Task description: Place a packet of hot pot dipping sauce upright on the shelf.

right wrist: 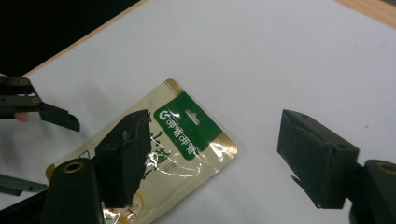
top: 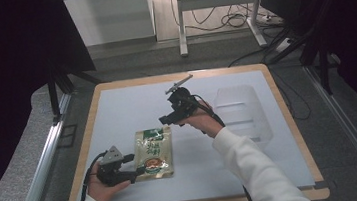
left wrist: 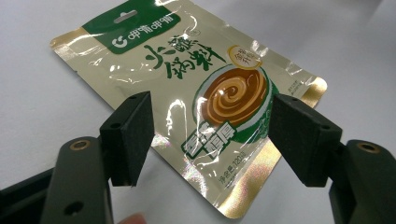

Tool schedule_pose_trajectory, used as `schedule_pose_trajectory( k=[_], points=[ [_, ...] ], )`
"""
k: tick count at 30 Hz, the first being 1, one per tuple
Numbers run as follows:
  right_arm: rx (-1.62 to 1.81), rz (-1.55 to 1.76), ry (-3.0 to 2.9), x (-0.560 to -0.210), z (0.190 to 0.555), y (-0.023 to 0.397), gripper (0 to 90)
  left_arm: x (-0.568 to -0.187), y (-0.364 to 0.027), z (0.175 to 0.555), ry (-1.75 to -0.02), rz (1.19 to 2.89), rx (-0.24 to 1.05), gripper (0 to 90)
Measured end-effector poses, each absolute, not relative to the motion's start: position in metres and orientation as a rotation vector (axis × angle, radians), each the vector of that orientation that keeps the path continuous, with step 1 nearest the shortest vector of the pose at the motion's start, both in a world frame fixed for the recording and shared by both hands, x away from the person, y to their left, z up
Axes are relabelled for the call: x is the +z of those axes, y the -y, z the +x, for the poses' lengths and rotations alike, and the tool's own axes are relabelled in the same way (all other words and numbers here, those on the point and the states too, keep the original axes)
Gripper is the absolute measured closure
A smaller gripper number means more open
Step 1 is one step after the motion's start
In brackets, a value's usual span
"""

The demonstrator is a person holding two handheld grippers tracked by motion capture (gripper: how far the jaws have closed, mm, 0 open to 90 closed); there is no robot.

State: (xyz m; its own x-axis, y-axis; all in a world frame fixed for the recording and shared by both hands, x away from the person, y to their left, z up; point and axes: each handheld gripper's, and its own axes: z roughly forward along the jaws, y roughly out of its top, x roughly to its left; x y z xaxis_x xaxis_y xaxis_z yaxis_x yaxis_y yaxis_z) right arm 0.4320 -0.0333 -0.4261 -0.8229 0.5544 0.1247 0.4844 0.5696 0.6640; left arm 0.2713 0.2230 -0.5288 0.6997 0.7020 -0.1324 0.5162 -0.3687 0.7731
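A gold sauce pouch (top: pixel 155 152) with a green header and a brown swirl picture lies flat on the white mat (top: pixel 132 110). My left gripper (top: pixel 137 166) sits low at the pouch's left bottom corner. In the left gripper view its jaws stand wide apart, the left gripper (left wrist: pixel 210 116) framing the pouch (left wrist: pixel 187 93) without its pads touching it. My right gripper (top: pixel 168 120) hovers just above the pouch's top edge. In the right gripper view the right gripper (right wrist: pixel 215 119) is open with nothing between its pads, and the pouch (right wrist: pixel 187 133) lies below, mostly behind the left pad.
A clear plastic tray (top: pixel 240 109) rests on the mat to the right of my right hand. The table's wooden rim (top: pixel 86 155) frames the mat. The left gripper (right wrist: pixel 42 109) shows far off in the right gripper view. A stand and cables (top: pixel 231 19) are on the floor behind.
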Motion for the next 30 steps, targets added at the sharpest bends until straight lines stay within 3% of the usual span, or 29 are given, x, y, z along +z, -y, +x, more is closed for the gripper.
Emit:
schedule_pose_trajectory(
  k=[12, 30],
  points=[
    [1.009, 0.964, -2.819, -0.460, 0.460, 0.013, 34.0, -0.530, -0.222, 0.271, -0.931, 2.059, 0.267, 31.2],
    [0.917, 1.000, -2.917, -0.496, 0.468, 0.002, 39.4, -0.529, -0.223, 0.271, -0.925, 2.051, 0.263, 31.1]
  ],
)
